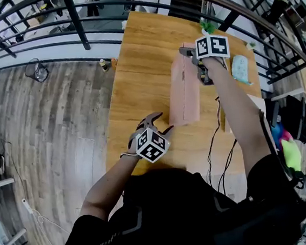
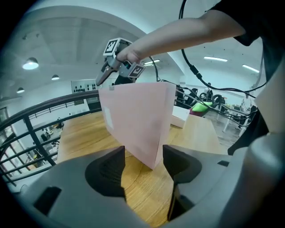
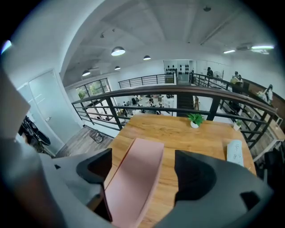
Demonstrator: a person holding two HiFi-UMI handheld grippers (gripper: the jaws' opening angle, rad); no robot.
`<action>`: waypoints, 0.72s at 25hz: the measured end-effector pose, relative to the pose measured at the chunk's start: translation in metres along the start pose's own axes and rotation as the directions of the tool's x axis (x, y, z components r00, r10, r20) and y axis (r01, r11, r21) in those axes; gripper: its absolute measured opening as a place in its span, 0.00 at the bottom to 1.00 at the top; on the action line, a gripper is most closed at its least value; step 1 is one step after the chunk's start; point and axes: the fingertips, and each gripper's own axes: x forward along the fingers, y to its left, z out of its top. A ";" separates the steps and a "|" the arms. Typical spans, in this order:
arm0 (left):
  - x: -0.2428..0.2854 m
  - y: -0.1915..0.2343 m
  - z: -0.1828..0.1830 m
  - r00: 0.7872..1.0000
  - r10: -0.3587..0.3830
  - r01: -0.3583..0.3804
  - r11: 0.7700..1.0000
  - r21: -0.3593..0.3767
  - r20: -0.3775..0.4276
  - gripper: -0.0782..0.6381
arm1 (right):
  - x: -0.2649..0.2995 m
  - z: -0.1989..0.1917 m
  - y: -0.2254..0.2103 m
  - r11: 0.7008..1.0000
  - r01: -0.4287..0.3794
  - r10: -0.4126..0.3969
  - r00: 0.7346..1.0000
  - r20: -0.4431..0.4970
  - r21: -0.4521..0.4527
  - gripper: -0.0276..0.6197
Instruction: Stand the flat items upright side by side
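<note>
A flat pink box stands upright on its long edge in the middle of the wooden table. My right gripper hovers over its far end, jaws wide open. In the right gripper view the box's narrow top runs between the jaws of the right gripper, and the pads do not press on it. My left gripper is at the box's near end, open and empty. In the left gripper view the near corner of the box stands just beyond the left gripper, with the right gripper above the far end.
A small potted plant sits at the table's far edge by the black railing. A pale blue-white flat item lies to the right of the box. Black cables hang at the near right. The table's left edge drops to the floor.
</note>
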 end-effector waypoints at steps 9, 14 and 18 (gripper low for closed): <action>-0.046 0.020 -0.008 0.999 0.034 -0.033 0.999 -0.029 0.042 0.50 | 0.046 -0.005 -0.010 0.988 0.045 -0.080 0.968 -0.237 -0.149 0.69; -0.061 0.033 -0.011 0.996 0.055 -0.050 0.996 -0.077 0.068 0.50 | 0.054 -0.014 -0.019 0.995 0.064 -0.085 0.953 -0.289 -0.081 0.68; -0.072 0.053 -0.011 0.991 0.098 -0.086 0.987 -0.135 0.087 0.50 | 0.051 -0.015 -0.024 0.995 0.088 -0.097 0.958 -0.271 -0.046 0.63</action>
